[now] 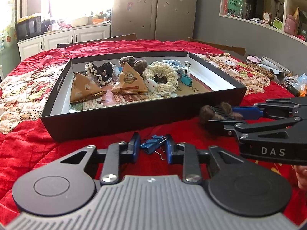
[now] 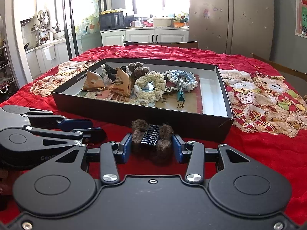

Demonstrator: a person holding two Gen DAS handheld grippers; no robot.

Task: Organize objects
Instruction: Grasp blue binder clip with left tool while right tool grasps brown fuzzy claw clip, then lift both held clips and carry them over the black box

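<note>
A blue binder clip lies on the red cloth between the fingers of my left gripper; the jaws stand a little wider than the clip. My right gripper is closed around a brown fuzzy hair claw, also seen in the left wrist view, just in front of the black box. The black shallow box holds paper pyramid packets, crocheted scrunchies and a teal binder clip.
The table is covered with a red quilt with cat patches. Wrappers and small items lie at the far right. Chairs stand behind the table, with kitchen cabinets and a fridge beyond.
</note>
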